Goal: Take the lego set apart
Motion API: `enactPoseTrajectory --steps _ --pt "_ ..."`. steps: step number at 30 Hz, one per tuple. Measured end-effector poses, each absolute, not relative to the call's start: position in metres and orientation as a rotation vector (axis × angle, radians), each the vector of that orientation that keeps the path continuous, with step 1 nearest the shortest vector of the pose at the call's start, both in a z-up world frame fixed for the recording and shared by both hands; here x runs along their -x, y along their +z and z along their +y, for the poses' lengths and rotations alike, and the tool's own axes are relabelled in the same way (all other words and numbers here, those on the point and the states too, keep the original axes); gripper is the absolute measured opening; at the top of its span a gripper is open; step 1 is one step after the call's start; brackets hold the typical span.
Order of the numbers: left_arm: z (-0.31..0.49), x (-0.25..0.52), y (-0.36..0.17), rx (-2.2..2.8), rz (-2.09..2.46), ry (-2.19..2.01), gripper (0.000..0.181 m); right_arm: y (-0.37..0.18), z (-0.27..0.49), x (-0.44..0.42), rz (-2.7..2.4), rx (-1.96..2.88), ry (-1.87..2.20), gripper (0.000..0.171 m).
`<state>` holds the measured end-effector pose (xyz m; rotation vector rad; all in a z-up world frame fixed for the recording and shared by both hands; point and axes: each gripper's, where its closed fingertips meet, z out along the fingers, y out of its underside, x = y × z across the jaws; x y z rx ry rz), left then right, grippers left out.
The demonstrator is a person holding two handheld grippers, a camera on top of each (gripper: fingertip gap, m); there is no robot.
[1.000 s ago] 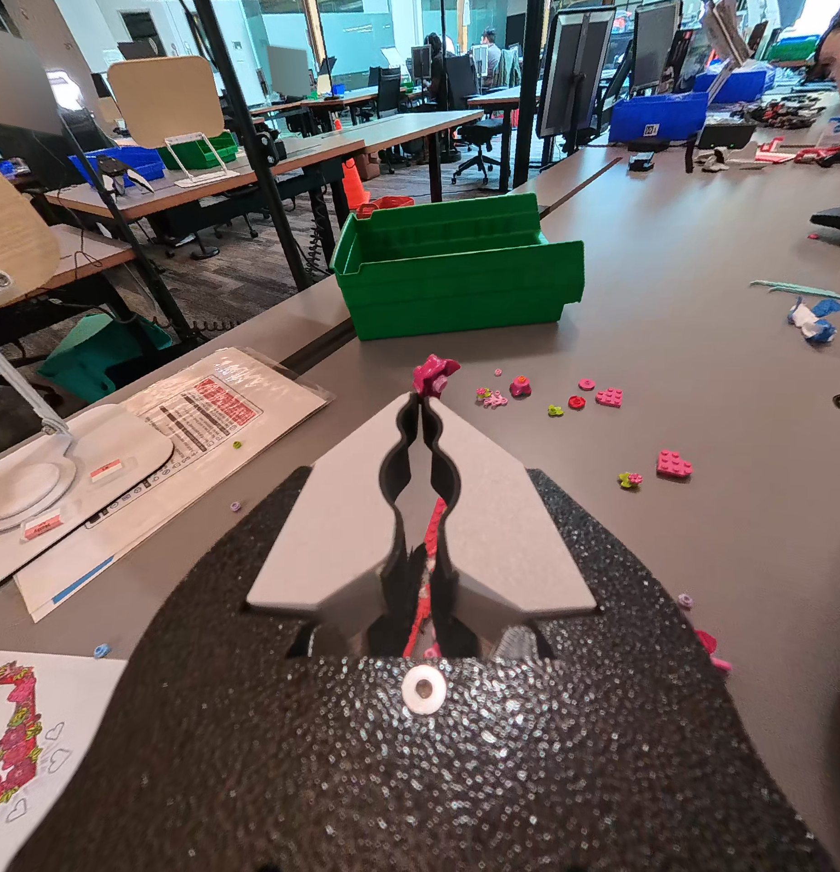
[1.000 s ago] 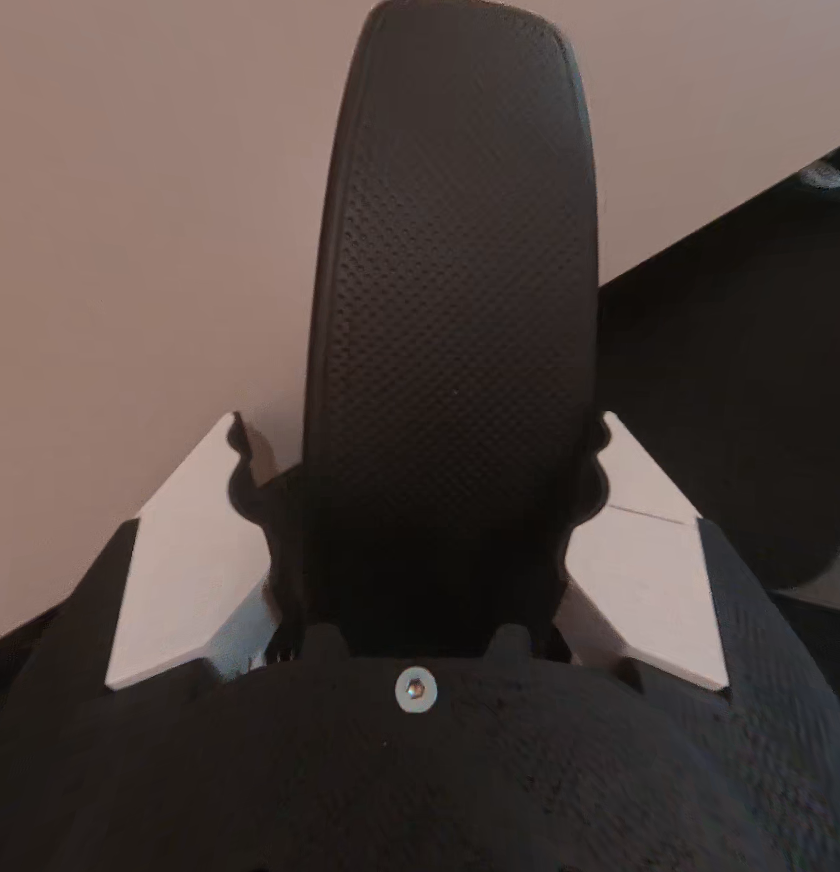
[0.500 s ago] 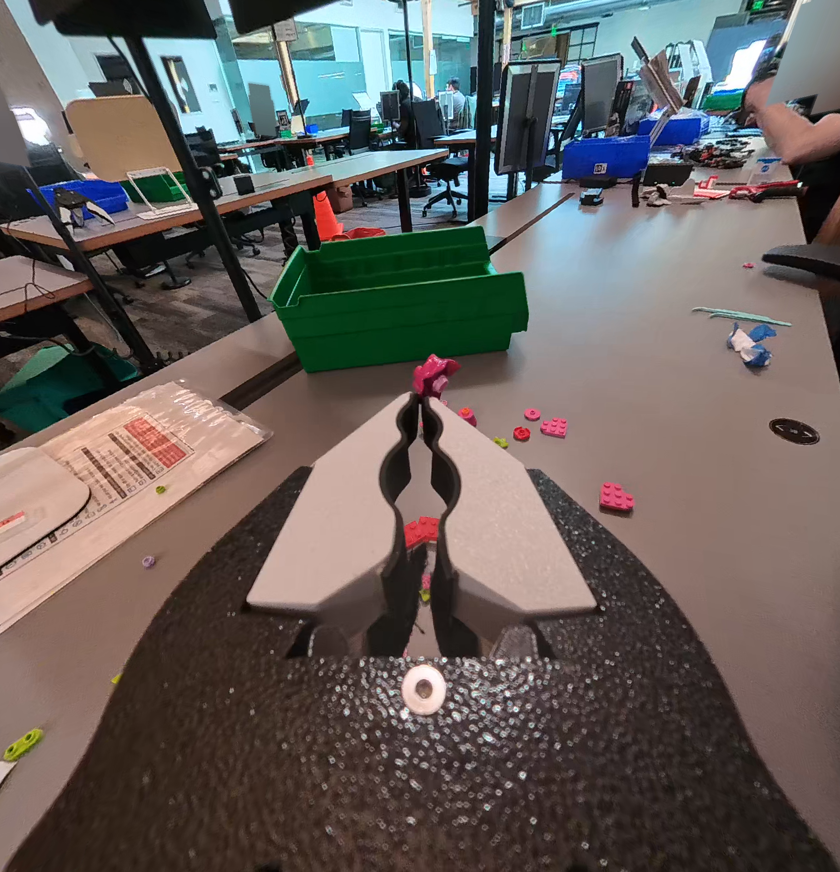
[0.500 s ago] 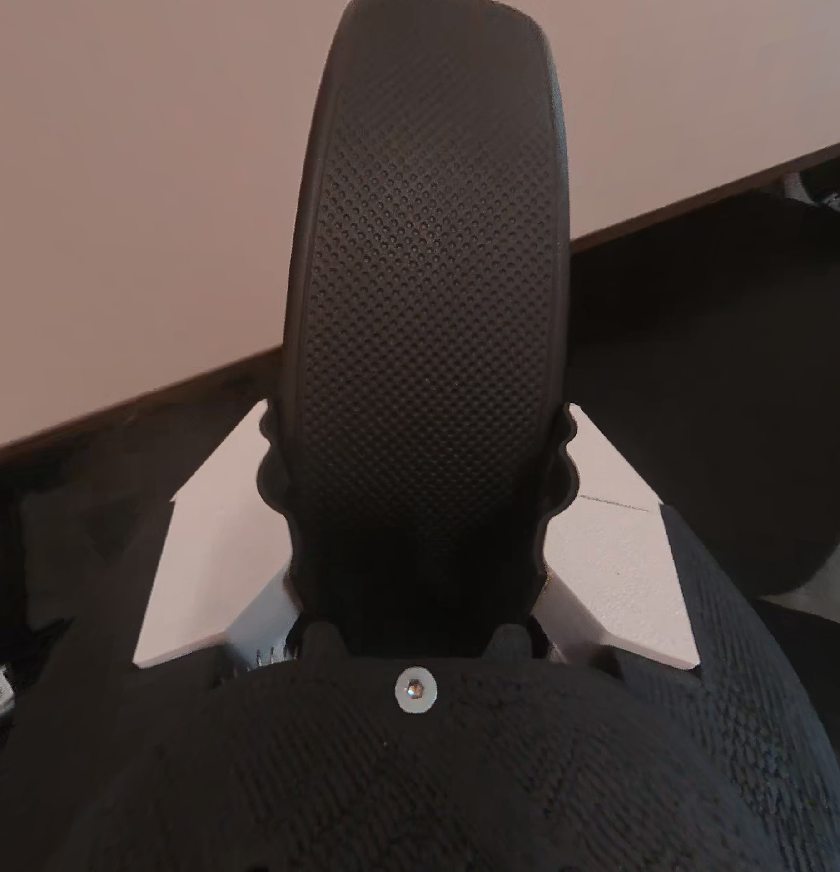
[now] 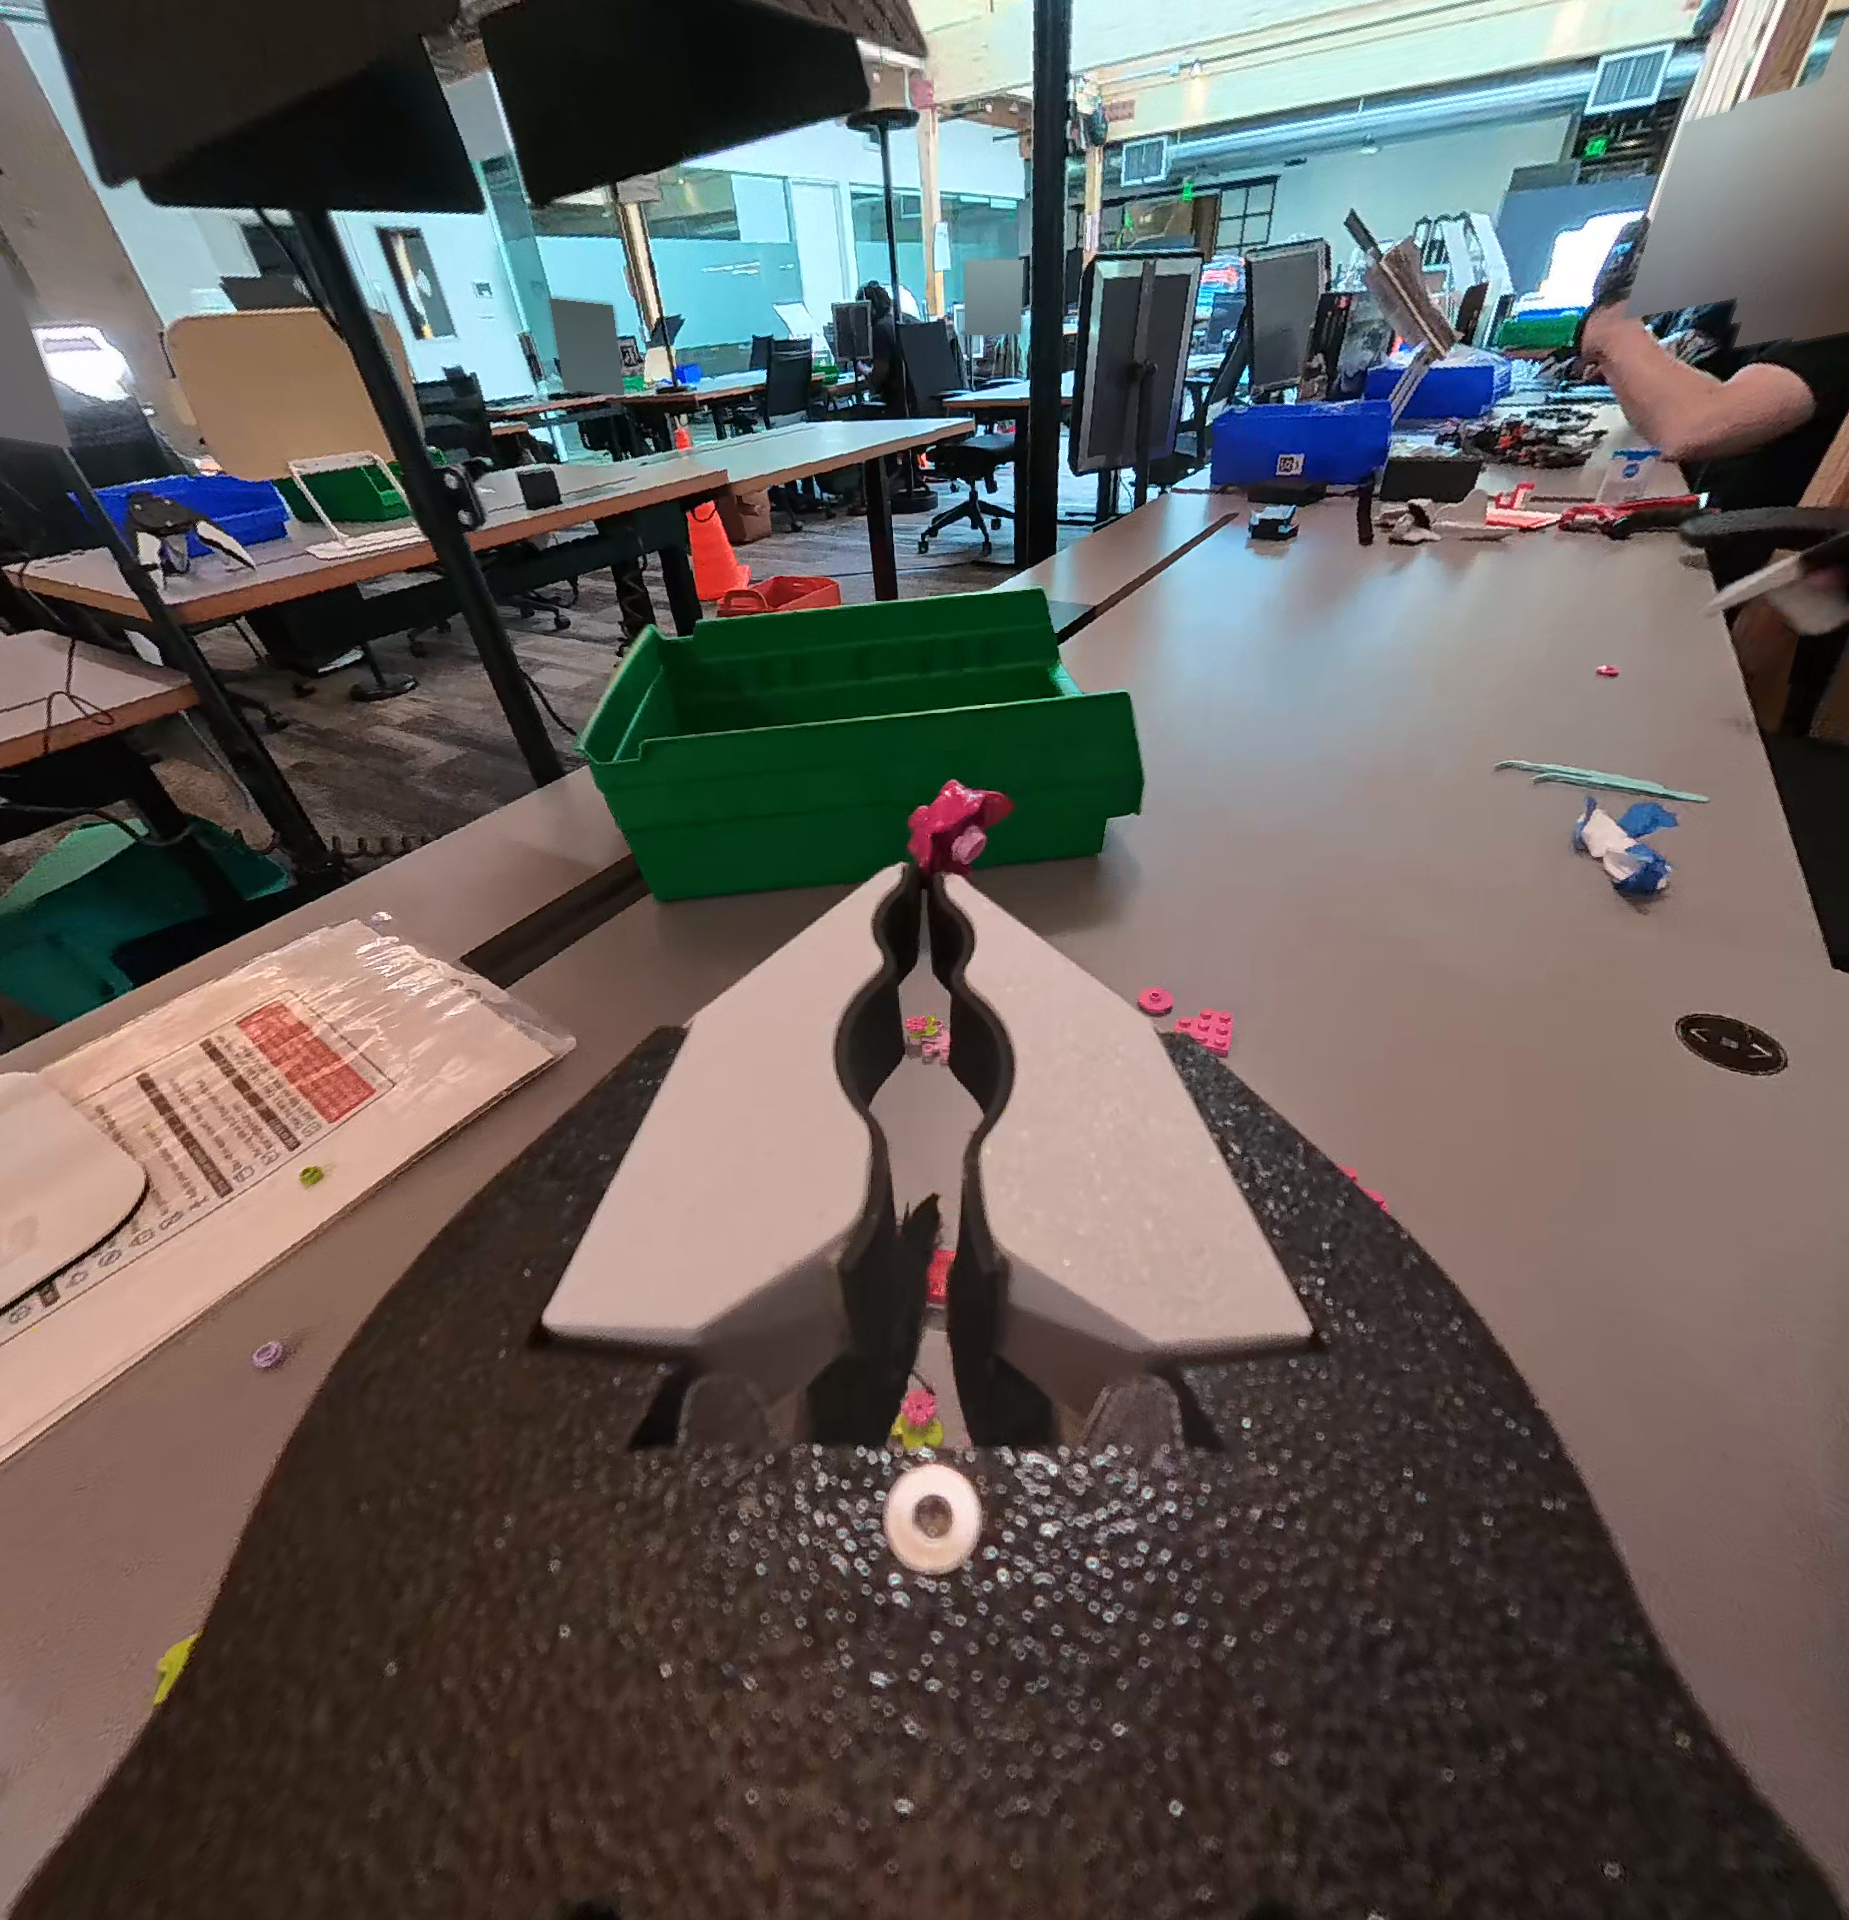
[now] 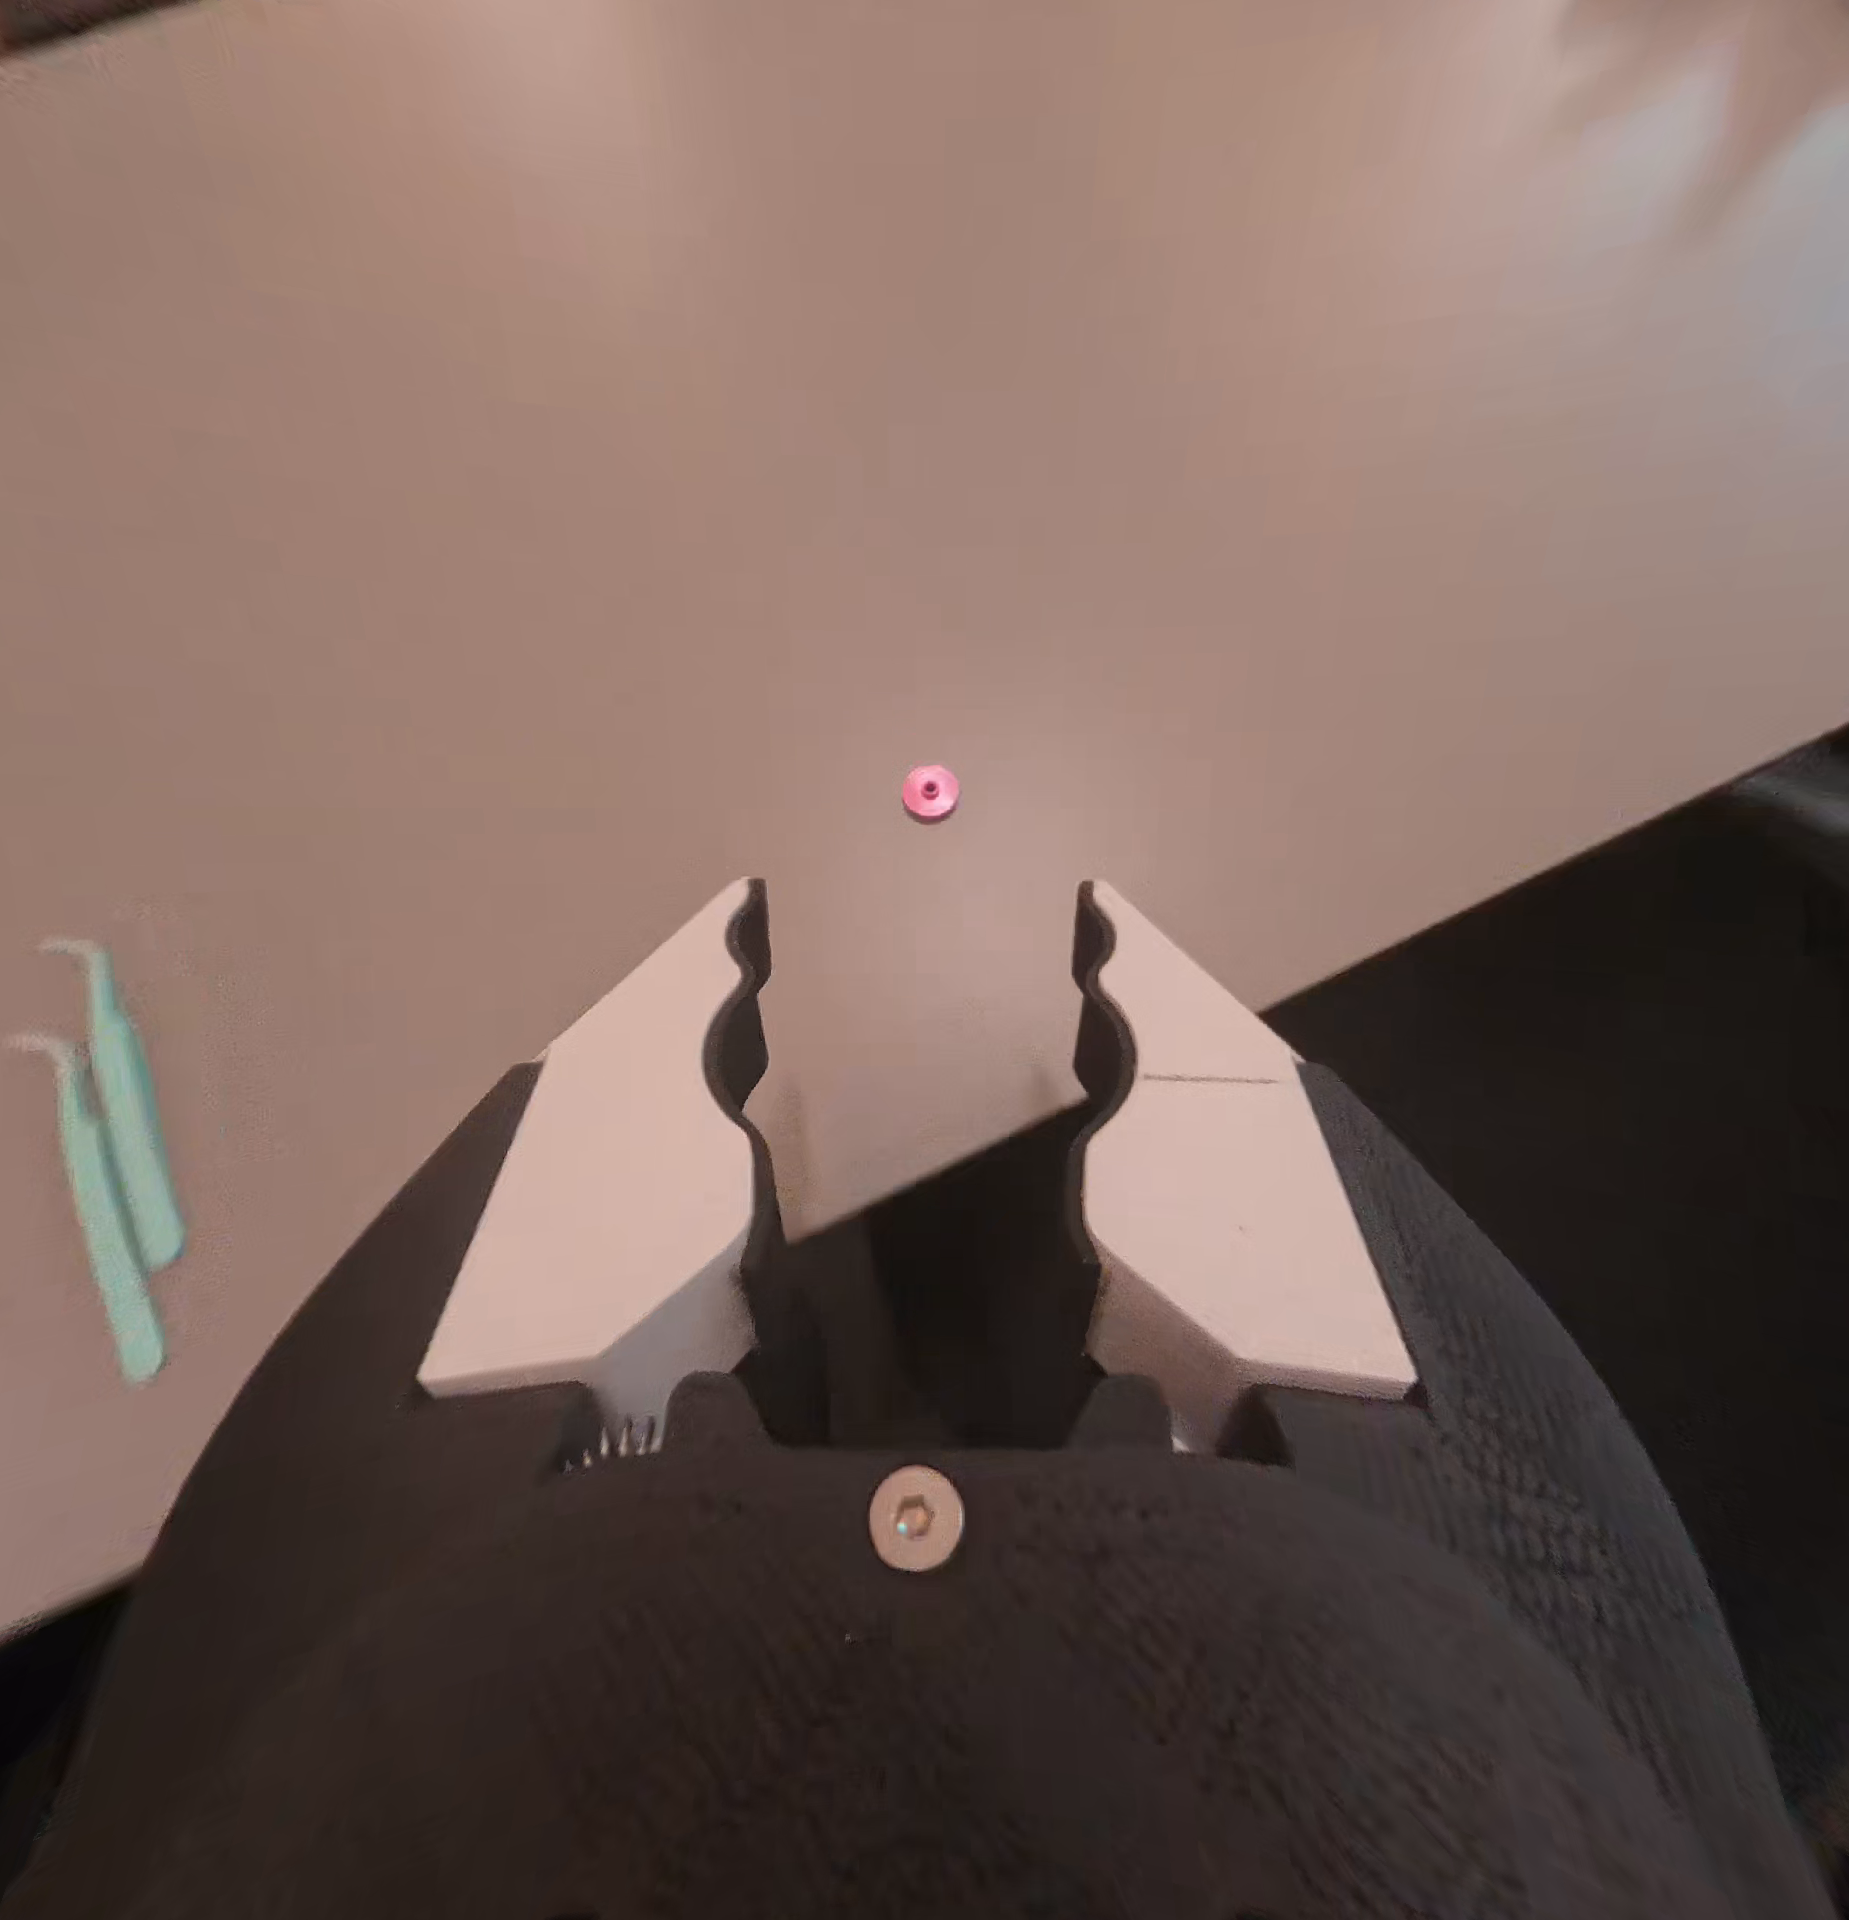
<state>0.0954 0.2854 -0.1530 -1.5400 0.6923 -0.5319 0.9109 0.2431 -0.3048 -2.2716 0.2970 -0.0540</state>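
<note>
My left gripper (image 5: 928,878) is shut on a small magenta lego piece (image 5: 953,821) that sticks out above its tips, held over the grey table in front of a green bin (image 5: 858,743). Loose pink pieces lie on the table under and beside it: a pink round plate (image 5: 1155,1000), a pink studded plate (image 5: 1207,1029) and a small flower piece (image 5: 926,1035). My right gripper (image 6: 920,899) is open and empty above the table's near edge. A pink round stud (image 6: 930,793) lies on the table just beyond its tips.
Two mint-green tweezers (image 6: 120,1143) lie left of the right gripper. A bagged instruction sheet (image 5: 276,1081) lies at the left. A blue and white wrapper (image 5: 1622,844) lies at the right. A round table grommet (image 5: 1730,1042) is near it. A person's arm (image 5: 1720,400) is at the far right. One gripper's finger ends stand about 85 centimetres off the other's. The pink round stud (image 6: 930,793) is about 8 centimetres from my right fingertips.
The left gripper rose and moved toward the green bin with the magenta piece. The right gripper let go of the black oval armrest, narrowed its jaws and swung over the table.
</note>
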Motion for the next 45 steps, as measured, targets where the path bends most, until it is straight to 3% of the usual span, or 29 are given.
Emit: enactPoseTrajectory --steps 6,10,16,18,22,25,30,36,41,45 --pt "0.284 -0.094 -0.155 1.560 0.698 -0.496 0.000 -0.360 0.271 -0.925 0.396 2.295 -0.093 0.056" --pt "0.282 -0.089 -0.160 1.578 0.667 -0.503 0.000 -0.361 0.281 -0.926 0.335 2.230 -0.120 0.037" --pt "0.284 -0.086 -0.168 1.608 0.658 -0.489 0.000 -0.361 0.291 -0.918 0.247 2.233 -0.083 0.037" --pt "0.285 -0.086 -0.167 1.611 0.664 -0.485 0.000 -0.361 0.291 -0.921 0.254 2.235 -0.107 0.015" --pt "0.284 -0.085 -0.168 1.607 0.683 -0.455 0.000 -0.359 0.289 -0.913 0.148 2.239 -0.152 0.014" --pt "0.282 -0.078 -0.166 1.603 0.673 -0.459 0.000 -0.329 0.299 -0.876 -0.097 2.075 -0.260 0.014" --pt "0.276 -0.055 -0.157 1.577 0.634 -0.473 0.000 -0.257 0.316 -0.751 -0.457 1.867 -0.262 0.014" --pt "0.270 -0.006 -0.178 1.668 0.729 -0.390 0.000 -0.182 0.319 -0.503 -0.843 1.698 -0.015 0.014" --pt "0.260 0.045 -0.186 1.752 0.754 -0.445 0.000 -0.179 0.289 -0.273 -1.186 1.573 0.331 0.014" --pt "0.245 0.066 -0.211 1.879 0.803 -0.583 0.000 -0.211 0.256 -0.123 -1.393 1.566 0.611 0.014"
